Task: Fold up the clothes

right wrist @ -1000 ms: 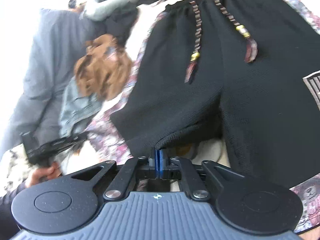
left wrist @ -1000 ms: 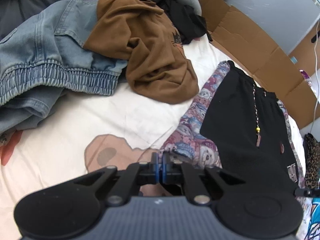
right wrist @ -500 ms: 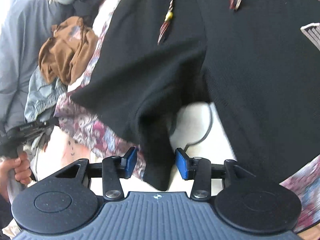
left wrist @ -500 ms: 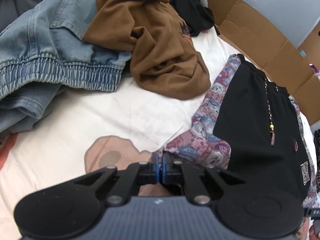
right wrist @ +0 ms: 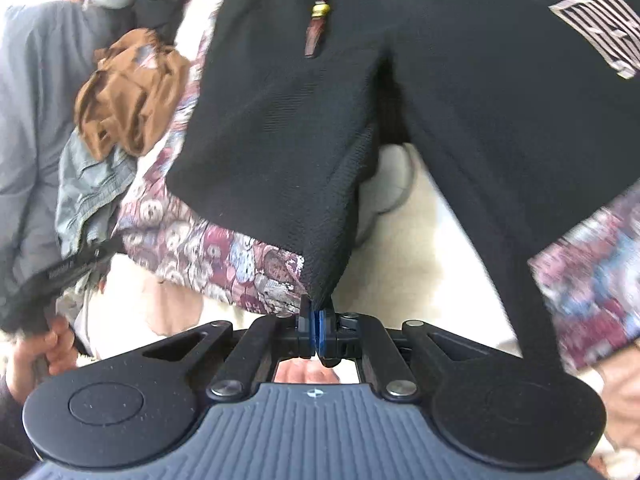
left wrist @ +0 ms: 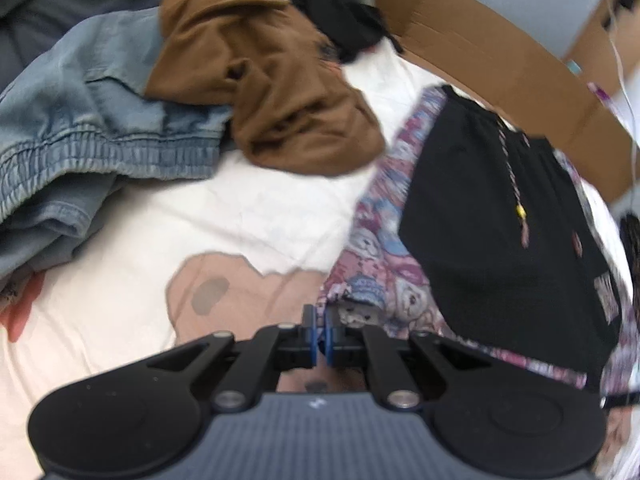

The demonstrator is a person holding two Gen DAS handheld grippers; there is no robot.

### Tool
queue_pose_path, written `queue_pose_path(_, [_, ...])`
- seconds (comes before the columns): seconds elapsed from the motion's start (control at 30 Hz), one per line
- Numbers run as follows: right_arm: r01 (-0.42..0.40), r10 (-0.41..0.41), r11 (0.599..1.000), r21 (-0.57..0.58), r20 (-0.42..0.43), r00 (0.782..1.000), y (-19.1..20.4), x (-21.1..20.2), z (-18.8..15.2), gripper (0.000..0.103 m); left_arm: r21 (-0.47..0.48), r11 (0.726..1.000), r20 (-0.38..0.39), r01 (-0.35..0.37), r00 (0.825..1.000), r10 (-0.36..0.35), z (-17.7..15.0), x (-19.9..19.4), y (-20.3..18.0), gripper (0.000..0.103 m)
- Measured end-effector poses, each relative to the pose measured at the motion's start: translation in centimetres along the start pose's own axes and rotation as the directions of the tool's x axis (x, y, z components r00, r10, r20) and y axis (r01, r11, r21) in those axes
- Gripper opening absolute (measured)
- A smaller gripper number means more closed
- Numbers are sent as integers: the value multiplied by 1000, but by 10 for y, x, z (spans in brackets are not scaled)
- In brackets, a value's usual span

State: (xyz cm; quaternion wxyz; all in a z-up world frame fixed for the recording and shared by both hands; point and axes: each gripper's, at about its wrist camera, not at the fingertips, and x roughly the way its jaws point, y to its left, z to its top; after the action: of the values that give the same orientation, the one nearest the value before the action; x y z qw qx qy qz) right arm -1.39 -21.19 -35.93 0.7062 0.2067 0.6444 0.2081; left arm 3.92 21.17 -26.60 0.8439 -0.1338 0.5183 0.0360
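Currently gripping stage: right gripper [right wrist: 319,322] jaws pinching hem corner of black shorts [right wrist: 460,92], lying flat on bear-print cloth [left wrist: 380,248] on bed. Left gripper [left wrist: 320,330] jaws clamping the cloth's corner. Next, probably: lifting hem w/o dragging the cloth.

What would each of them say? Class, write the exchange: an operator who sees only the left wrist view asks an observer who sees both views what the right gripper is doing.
Observer: The right gripper is shut on the hem corner of one leg of the black shorts.
Operator: I see the left gripper shut on the patterned garment. Do the shorts' legs lie together?
Observer: No, they spread apart, with pale bedsheet showing between them.
Operator: Is anything of the person in sight?
Observer: A hand at the lower left grips a black handle.
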Motion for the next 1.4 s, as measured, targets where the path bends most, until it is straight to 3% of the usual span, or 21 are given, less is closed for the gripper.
queue_pose_path(0.17, [103, -103, 994, 45, -6, 995, -15, 2, -2, 0, 5, 1000, -97, 6, 995, -6, -19, 9, -1, 7])
queue_pose_path(0.33, [174, -173, 984, 42, -16, 985, -15, 4, -2, 3, -28, 999, -69, -17, 997, 15, -23, 2, 15, 9])
queue_pose_path(0.4, [189, -188, 981, 38, -16, 982, -14, 3, -4, 12, -90, 996, -55, -5, 998, 0, -21, 4, 25, 12])
queue_pose_path(0.53, [165, -166, 986, 25, 27, 986, -7, -6, -5, 43, -127, 992, -42, 5, 999, -10, -16, 18, 33, 12])
queue_pose_path(0.73, [183, -182, 983, -33, 32, 983, 12, 1, 1, 43, -149, 987, -57, 52, 997, -61, -19, 35, 27, 12])
queue_pose_path(1.0, [279, -280, 960, -31, -8, 960, 9, 35, 5, 42, -129, 990, -56, 47, 997, -55, -19, 31, 26, 12])
queue_pose_path(1.07, [306, -307, 950, -65, -10, 952, 12, 37, 4, 10, -134, 990, -54, 45, 997, -52, -18, 29, 27, 12])
queue_pose_path(1.1, [309, -311, 949, -70, -16, 950, 11, 36, 4, 0, -136, 990, -53, 43, 997, -50, -18, 29, 27, 12])
queue_pose_path(1.4, [343, -345, 937, -64, -30, 938, -5, 8, 4, 0, -154, 985, -54, 74, 995, -83, -18, 31, 26, 15])
